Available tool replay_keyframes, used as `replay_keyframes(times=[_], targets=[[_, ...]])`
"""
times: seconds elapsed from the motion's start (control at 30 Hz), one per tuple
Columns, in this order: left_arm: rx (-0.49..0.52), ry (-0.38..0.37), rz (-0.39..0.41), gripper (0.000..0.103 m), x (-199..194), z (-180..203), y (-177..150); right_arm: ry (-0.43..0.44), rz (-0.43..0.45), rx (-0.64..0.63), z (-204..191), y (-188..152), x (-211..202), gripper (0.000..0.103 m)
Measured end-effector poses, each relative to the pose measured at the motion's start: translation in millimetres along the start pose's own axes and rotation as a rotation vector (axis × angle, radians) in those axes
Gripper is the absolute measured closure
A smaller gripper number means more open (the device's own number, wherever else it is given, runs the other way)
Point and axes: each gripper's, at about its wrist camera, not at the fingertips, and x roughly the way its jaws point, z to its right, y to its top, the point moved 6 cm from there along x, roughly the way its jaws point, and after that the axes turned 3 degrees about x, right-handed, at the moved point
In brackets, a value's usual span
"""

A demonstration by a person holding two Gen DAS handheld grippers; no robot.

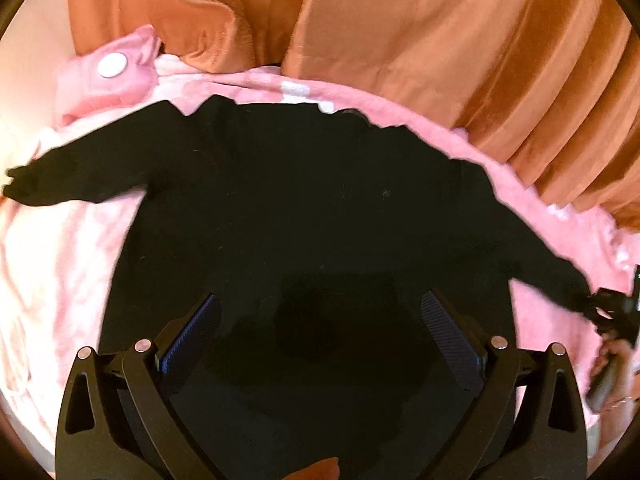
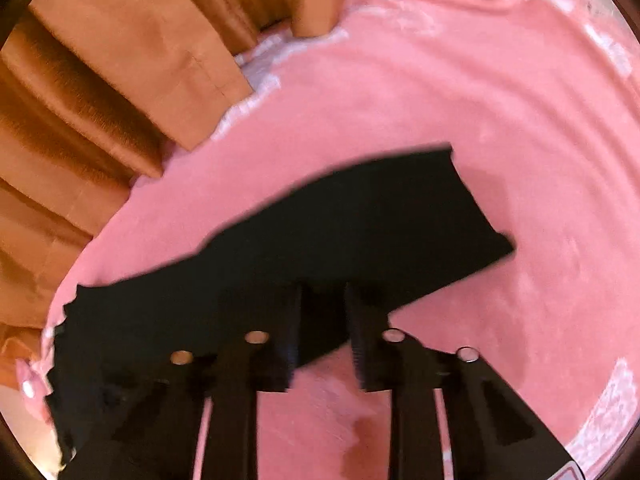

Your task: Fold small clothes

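Right claw (image 2: 322,336): pinching the edge of the sleeve (image 2: 360,220), jaws nearly together.
Left claw (image 1: 320,340): hanging wide open above the top (image 1: 300,200), gripping nothing.
Top: lying spread flat on the pink blanket (image 1: 72,248).
Curtain (image 1: 400,32): hanging behind.

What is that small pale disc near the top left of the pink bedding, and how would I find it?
Start at the orange curtain hanging behind the pink fleece blanket. Where its leftmost fold meets the blanket lies a pink plush item, beyond the black long-sleeved top. The round white patch sits on it, the only white circle there.
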Motion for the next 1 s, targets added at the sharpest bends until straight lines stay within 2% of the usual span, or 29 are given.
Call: replay_keyframes(times=[0.07,0.13,0.2,0.23,0.27,0.3,0.33,0.4,0.43,0.47,0.53,0.57,0.63,0.67,0.77,0.9,0.93,1.0], targets=[[-0.016,-0.017,0.015,0.005,0.3,-0.7,5.9,0.053,0.060,-0.080,-29.8,3.1,-14.6,0.099],[-0.036,-0.042,0.048,0.005,-2.3,-2.5,14.9,0.180,0.125,-0.184,-87.8,-4.5,-43.5,0.099],[-0.052,-0.056,0.076,0.005,-5.4,-4.9,22.5,0.452,0.119,-0.308,-169.1,-33.7,-80.2,0.099],[-0.056,-0.072,0.093,0.005,-6.5,-5.9,27.8,0.579,0.086,-0.373,-199.4,-51.2,-93.8,0.099],[-0.057,-0.083,0.100,0.005,-6.3,-6.6,31.4,0.749,0.036,-0.500,-243.2,-83.1,-116.9,0.099],[-0.059,-0.099,0.105,0.005,-4.7,-8.0,35.4,0.783,0.054,-0.581,-261.9,-100.3,-131.3,0.095],[-0.058,-0.116,0.109,0.005,-3.6,-10.2,38.5,0.773,0.106,-0.658,-276.8,-115.2,-144.5,0.087],[-0.065,-0.129,0.104,0.005,2.2,-16.0,42.4,0.733,0.207,-0.698,-281.8,-123.3,-158.5,0.039],[-0.081,-0.143,0.092,0.005,8.9,-22.6,45.4,0.715,0.253,-0.687,-275.2,-118.3,-159.6,0.036],[-0.093,-0.143,0.087,0.005,11.3,-27.2,45.9,0.667,0.288,-0.685,-265.6,-110.8,-155.3,0.035],[-0.145,-0.156,0.082,0.005,19.3,-40.9,49.5,0.539,0.273,-0.688,-252.7,-103.0,-131.7,0.035],[-0.167,-0.163,0.073,0.005,24.5,-45.7,51.1,0.440,0.266,-0.680,-238.6,-96.5,-114.6,0.035],[-0.210,-0.167,0.027,0.005,39.2,-53.6,50.5,0.306,0.207,-0.656,-214.3,-88.2,-82.8,0.035],[-0.242,-0.171,-0.005,0.005,49.5,-58.6,49.1,0.271,0.127,-0.627,-204.3,-85.3,-63.2,0.035],[-0.310,-0.173,-0.031,0.005,68.2,-65.3,47.9,0.278,-0.090,-0.548,-182.1,-92.8,-17.3,0.035],[-0.257,-0.150,0.075,0.005,83.0,-52.4,77.4,0.295,-0.150,-0.507,-177.7,-92.9,5.6,0.035],[-0.256,-0.158,0.074,0.005,93.5,-47.2,84.5,0.304,-0.149,-0.501,-179.4,-93.7,6.6,0.035],[-0.279,-0.193,-0.003,0.008,121.8,-39.3,92.7,0.325,-0.147,-0.506,-184.0,-100.9,5.2,0.035]])
